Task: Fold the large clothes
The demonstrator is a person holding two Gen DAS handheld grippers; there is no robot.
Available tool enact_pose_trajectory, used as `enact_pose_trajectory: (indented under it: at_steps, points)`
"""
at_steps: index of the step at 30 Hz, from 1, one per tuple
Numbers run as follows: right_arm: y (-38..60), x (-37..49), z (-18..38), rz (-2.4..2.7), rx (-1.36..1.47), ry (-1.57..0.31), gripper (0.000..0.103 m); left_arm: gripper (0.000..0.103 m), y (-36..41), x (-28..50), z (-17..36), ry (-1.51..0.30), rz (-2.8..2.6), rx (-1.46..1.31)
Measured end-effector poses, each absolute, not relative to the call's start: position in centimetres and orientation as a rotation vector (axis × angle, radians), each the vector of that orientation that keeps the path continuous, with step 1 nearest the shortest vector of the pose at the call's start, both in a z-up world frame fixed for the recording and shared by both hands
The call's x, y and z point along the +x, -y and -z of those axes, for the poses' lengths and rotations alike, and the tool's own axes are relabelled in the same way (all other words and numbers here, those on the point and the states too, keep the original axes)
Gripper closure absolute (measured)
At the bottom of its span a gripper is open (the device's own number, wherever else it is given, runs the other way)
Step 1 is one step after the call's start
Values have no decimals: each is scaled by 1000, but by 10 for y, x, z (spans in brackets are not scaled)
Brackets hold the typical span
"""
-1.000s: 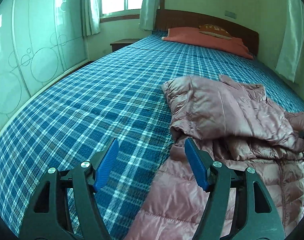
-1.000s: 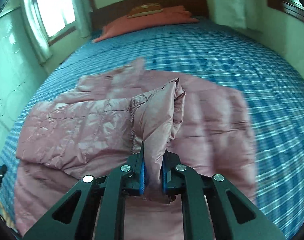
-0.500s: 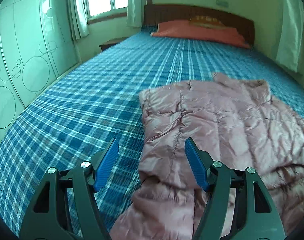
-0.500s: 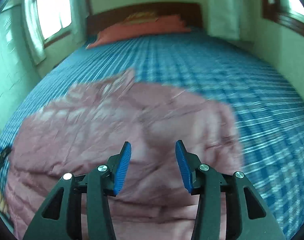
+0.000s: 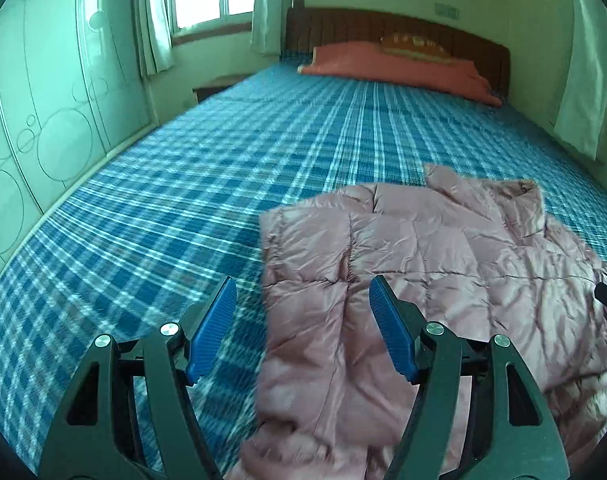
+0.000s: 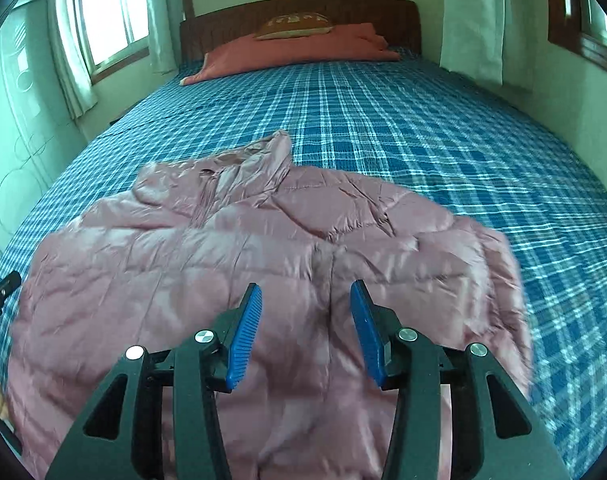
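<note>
- The pink quilted down jacket [image 5: 443,264] lies spread on the bed with the blue-and-white plaid cover [image 5: 231,184], on the near part of it, collar toward the headboard.
- My left gripper [image 5: 303,322] hovers above the jacket's left edge. Its blue-padded fingers [image 5: 213,328] stand wide apart, nothing between them: one is over the plaid cover, the other over pink fabric.
- My right gripper [image 6: 306,322] hovers over the jacket's lower middle. Its fingers [image 6: 245,328] stand moderately apart, clear of the fabric and holding nothing.
- In the right wrist view the jacket [image 6: 263,256] lies mostly flat, and its right edge is blurred.
- The collar [image 6: 259,160] is rumpled and stands up slightly at the far end of the garment.
- A salmon-red pillow [image 5: 395,70] lies at the head of the bed against the dark wooden headboard [image 5: 383,28], with a small yellow-brown patterned cushion [image 5: 415,46] on top of it.
- A pale wardrobe with circle patterns [image 5: 51,120] stands along the bed's left side.
</note>
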State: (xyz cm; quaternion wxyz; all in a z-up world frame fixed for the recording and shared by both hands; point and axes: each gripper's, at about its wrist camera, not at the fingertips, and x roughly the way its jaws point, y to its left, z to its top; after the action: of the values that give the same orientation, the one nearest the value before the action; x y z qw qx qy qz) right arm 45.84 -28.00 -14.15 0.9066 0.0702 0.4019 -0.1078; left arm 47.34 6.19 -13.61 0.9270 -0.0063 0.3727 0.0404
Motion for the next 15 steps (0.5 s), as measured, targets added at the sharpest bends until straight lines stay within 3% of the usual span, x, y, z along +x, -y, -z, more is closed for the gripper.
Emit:
enact_pose_trajectory:
  at_steps: [5,11,15]
  points:
    - [281,459,161,213,98,-867,53,32,-61,500,176,-897,-88,2]
    - [289,424,140,179,134,-824,52,32,-90,472,158,-874,-50,-114]
    - [303,364,127,177,171,-820,43,30,-125,426,148,-870,-26,-174]
